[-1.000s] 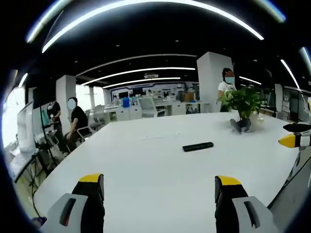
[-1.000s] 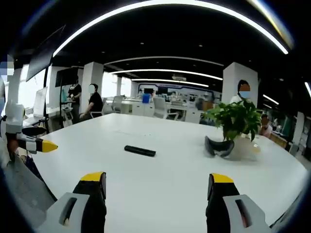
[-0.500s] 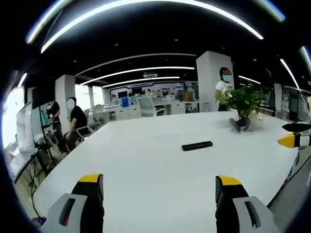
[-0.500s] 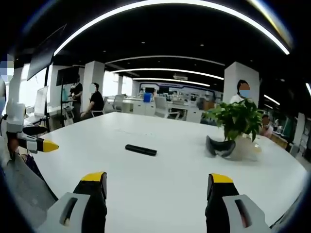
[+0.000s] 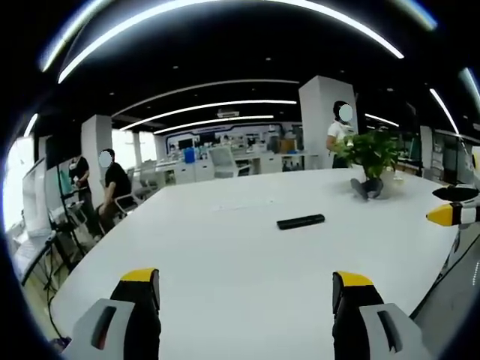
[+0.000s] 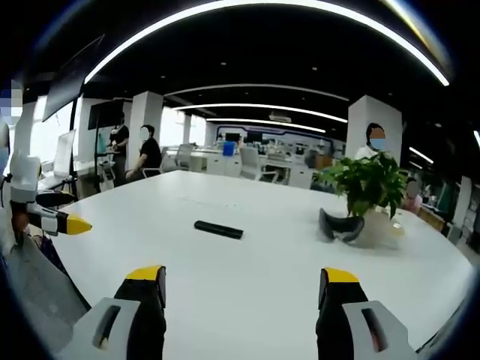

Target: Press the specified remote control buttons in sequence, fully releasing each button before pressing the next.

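Black remote control (image 5: 301, 221) lying flat near the middle of the white counter (image 5: 225, 262), well apart from every edge; its buttons are too small to read. A potted plant (image 6: 366, 187) with a dark curved object (image 6: 339, 227) at its base stands toward the far right part of the counter. Left tool (image 5: 244, 289) and right tool (image 6: 238, 285) both hover over the near edge, jaws spread wide, holding nothing and touching nothing. Probable risks: the remote is light and loose, so a jaw tip landing off-centre may slide or spin it; wide jaws may strike neighbouring buttons; approaching closely may push the remote out of frame.
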`<state>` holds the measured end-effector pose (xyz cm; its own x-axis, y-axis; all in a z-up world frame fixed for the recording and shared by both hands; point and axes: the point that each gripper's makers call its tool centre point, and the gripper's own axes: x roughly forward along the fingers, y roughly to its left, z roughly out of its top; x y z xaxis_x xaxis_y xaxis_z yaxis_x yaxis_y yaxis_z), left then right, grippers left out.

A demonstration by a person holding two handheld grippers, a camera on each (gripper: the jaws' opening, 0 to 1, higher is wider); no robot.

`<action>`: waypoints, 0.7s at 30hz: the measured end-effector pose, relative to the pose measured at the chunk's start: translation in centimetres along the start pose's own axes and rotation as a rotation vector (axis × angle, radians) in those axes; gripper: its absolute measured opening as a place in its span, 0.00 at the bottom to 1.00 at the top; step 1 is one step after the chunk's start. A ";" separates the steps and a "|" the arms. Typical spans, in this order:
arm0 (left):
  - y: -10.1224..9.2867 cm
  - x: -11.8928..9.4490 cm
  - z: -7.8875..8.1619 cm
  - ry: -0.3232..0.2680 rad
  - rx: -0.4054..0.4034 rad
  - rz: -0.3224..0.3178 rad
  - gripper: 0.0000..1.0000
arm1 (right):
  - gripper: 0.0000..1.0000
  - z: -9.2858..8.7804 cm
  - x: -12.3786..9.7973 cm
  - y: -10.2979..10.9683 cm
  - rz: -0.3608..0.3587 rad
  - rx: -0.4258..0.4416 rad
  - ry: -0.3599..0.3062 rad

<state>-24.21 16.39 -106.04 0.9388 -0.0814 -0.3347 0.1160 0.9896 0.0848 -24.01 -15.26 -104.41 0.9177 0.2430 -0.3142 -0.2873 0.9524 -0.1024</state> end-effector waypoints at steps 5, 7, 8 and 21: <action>0.0 0.1 0.0 0.002 0.001 -0.003 0.99 | 0.83 0.0 0.0 0.0 0.002 -0.002 0.004; -0.1 0.1 -0.1 0.006 0.005 -0.006 0.99 | 0.83 -0.1 0.0 0.1 0.005 -0.003 0.005; -0.2 0.1 -0.2 0.008 0.008 -0.008 0.99 | 0.83 0.0 0.0 0.2 0.007 -0.003 0.003; -0.5 0.2 -0.6 0.034 0.031 -0.019 0.99 | 0.82 -0.1 0.1 0.1 0.005 -0.005 0.008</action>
<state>-24.25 15.99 -106.74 0.9250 -0.0955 -0.3678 0.1440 0.9838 0.1066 -24.04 -15.15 -104.57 0.9139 0.2463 -0.3225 -0.2934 0.9501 -0.1058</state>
